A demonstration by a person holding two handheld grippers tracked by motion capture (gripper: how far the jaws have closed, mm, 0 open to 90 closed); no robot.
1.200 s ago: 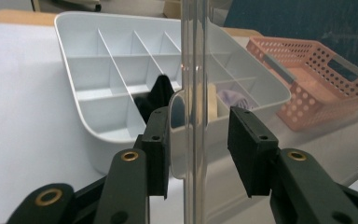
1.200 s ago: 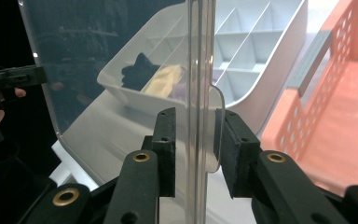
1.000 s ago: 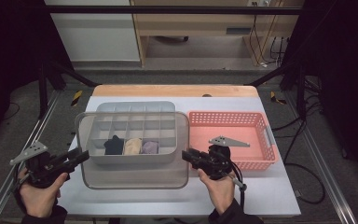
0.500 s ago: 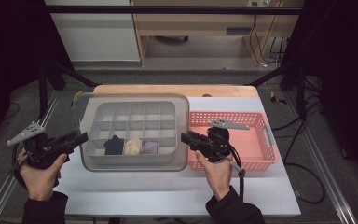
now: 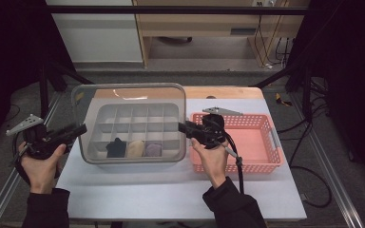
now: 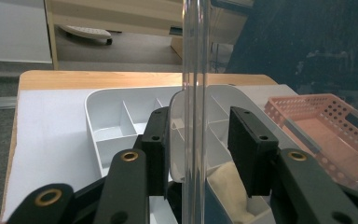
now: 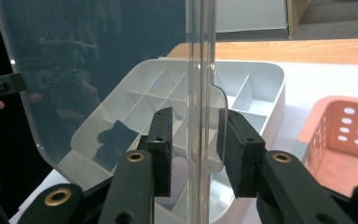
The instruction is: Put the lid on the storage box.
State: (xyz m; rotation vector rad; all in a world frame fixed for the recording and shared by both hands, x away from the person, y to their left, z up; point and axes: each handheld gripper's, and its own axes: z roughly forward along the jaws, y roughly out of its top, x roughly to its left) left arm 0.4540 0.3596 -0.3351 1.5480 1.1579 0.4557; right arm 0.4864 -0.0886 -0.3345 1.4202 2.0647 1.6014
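A clear plastic lid hangs in the air over a white compartment box, with a hand at each end. My left gripper is shut on the lid's left rim, and in the left gripper view the rim stands upright between the pads of that gripper. My right gripper is shut on the lid's right rim; the right gripper view shows this gripper holding the lid's edge tab. The box's front row holds a black item, a cream one and a purple one.
A pink perforated basket stands right of the box, close behind my right hand. The white tabletop lies bare in front. Metal frame rails run along both sides, and a wooden shelf unit stands beyond the table.
Both hands have risen and moved away from the near edge, carrying the lid with them. It was low over the box's front and now hangs higher over the whole box.
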